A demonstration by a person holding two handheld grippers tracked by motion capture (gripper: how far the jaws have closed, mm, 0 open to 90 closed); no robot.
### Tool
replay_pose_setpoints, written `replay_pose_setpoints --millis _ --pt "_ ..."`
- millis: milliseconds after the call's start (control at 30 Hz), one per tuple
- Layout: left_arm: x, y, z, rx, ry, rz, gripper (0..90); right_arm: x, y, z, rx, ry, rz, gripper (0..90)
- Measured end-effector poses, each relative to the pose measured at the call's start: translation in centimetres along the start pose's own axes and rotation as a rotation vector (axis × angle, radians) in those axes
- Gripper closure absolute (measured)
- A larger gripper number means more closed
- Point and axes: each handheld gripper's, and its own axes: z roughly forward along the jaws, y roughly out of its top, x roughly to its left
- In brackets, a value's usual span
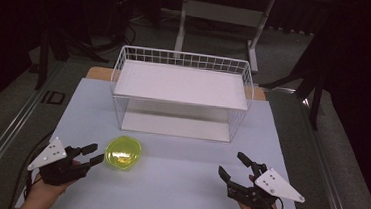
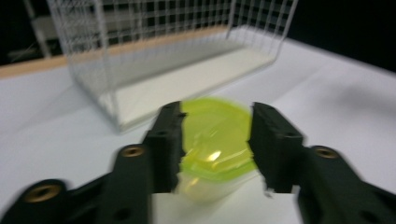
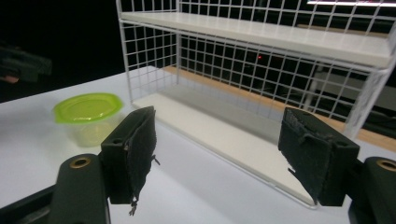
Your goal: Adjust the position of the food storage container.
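Left claw [image 1: 94, 156] beside yellow-lidded container [image 1: 123, 153], right claw [image 1: 232, 167] apart, white wire rack [image 1: 182, 91] behind

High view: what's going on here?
A person holds a claw in each hand at a white table. The left claw is at a small tub with a yellow-green lid; in the left gripper view the tub sits between the jaws, though blur hides whether the pads press on it. The right claw hangs open over bare table, holding nothing. Behind them stands a white wire rack with two shelves, nothing on them.
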Motion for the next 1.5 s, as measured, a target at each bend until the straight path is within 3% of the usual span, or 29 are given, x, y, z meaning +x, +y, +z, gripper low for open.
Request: replay_pose_setpoints --millis 67,233,300,367,433,500,567,600,667,700,767,867,1067,1300,1333,1500 --pt "0.6 -0.3 0.1 0.029 0.012 0.002 63.9 0.2 0.3 -0.1 0.006 -0.008 -0.025 36.7" --pt "1.8 -1.1 1.0 0.156 0.046 -0.006 77.7 1.0 0.5 -0.2 0.002 -0.009 -0.069 35.2" --pt "1.8 -1.3 1.4 0.205 0.078 0.006 87.3 1.0 0.5 0.1 0.021 0.010 -0.065 29.1" --pt "1.8 -1.5 2.0 0.232 0.062 0.010 90.0 1.0 0.2 0.3 0.033 0.032 -0.071 18.8" --pt "1.7 -1.7 2.5 0.260 0.051 0.004 90.0 1.0 0.0 0.4 0.033 0.040 -0.074 16.5" --pt "1.7 -1.8 2.7 0.267 0.049 0.002 90.0 1.0 0.0 0.4 0.024 0.040 -0.068 15.3" --pt "1.6 -2.2 3.5 0.289 0.028 -0.012 90.0 1.2 -0.1 0.5 0.014 0.018 -0.094 14.9" --pt "1.5 -2.3 3.8 0.297 0.027 -0.006 90.0 1.3 -0.3 0.6 0.025 0.030 -0.092 16.1" --pt "1.4 -2.4 4.1 0.300 0.016 -0.005 90.0 1.2 -0.5 1.0 0.097 0.106 -0.017 18.7" --pt "1.4 -2.4 4.4 0.305 0.012 -0.006 90.0 1.2 -0.7 1.1 0.090 0.122 -0.025 18.9" --pt "1.3 -2.5 4.7 0.309 -0.004 -0.019 90.0 1.4 -0.9 1.3 0.104 0.091 -0.073 17.3" --pt "0.9 -2.8 5.2 0.328 -0.021 -0.010 90.0 1.6 -0.8 1.4 0.107 0.100 -0.061 15.5" --pt "0.2 -2.6 6.0 0.343 -0.046 -0.024 90.0 2.0 -0.7 1.2 0.101 0.068 -0.111 15.6" --pt "-1.8 -1.7 8.3 0.352 -0.100 -0.009 90.0 1.9 -0.6 1.0 0.096 0.041 -0.092 16.1" --pt "-2.4 -1.5 9.1 0.353 -0.121 -0.014 90.0 1.8 -0.7 0.7 0.090 0.018 -0.079 16.2" --pt "-3.8 -1.2 10.9 0.367 -0.146 0.007 90.0 1.4 -0.6 0.4 0.074 -0.002 -0.066 16.1"
